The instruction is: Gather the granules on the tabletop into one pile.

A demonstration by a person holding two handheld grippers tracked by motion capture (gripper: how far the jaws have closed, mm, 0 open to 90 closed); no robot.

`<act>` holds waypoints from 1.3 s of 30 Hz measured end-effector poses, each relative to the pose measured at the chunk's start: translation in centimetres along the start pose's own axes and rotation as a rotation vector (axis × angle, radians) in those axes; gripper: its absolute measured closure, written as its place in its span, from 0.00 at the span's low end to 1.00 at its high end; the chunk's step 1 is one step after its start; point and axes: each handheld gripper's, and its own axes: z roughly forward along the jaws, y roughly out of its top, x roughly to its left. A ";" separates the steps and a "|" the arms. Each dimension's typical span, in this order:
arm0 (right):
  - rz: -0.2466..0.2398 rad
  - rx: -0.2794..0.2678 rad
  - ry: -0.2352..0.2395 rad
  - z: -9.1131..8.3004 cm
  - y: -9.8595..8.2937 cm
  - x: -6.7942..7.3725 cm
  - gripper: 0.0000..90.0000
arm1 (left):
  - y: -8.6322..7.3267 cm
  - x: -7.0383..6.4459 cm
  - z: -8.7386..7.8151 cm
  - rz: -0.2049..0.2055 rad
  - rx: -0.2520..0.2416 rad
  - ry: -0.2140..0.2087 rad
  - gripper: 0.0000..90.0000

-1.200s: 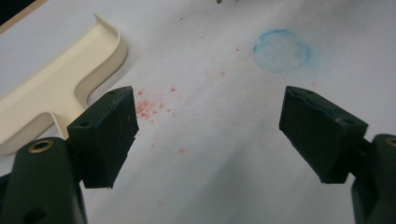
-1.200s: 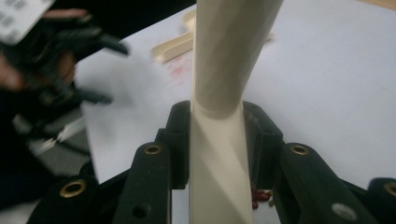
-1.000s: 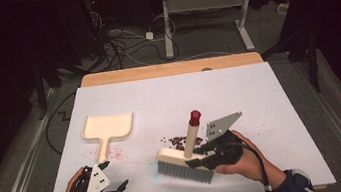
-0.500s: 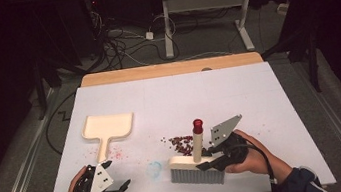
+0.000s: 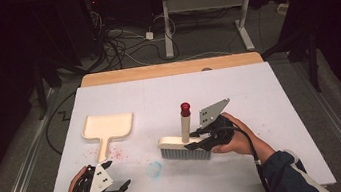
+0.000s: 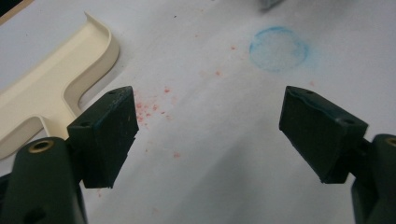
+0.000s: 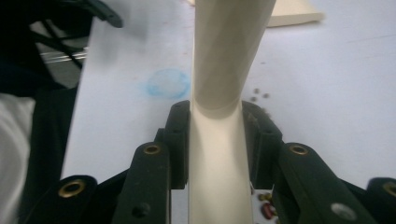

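White-papered bench [image 5: 272,112], dark room. Right hand-held gripper [image 5: 196,140] clenched on brush [image 5: 184,143] handle, bristles down at centre. Dustpan [image 5: 108,127] at 10 o'clock. Left hand-held gripper [image 5: 116,190] released, idle at 7 o'clock. Brush likely light, rigid; handle suits gripping.

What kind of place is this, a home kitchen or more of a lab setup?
More likely a lab or recording workspace than a home. The table is covered with plain white sheeting, loose cables trail across the dark floor behind it, and a bare metal desk frame stands at the back. There are no household furnishings.
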 end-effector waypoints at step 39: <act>0.323 0.044 -0.769 -0.2 -2.1 4.0 0.75 | 0.2 0.2 -0.5 -0.003 -0.026 0.058 0.21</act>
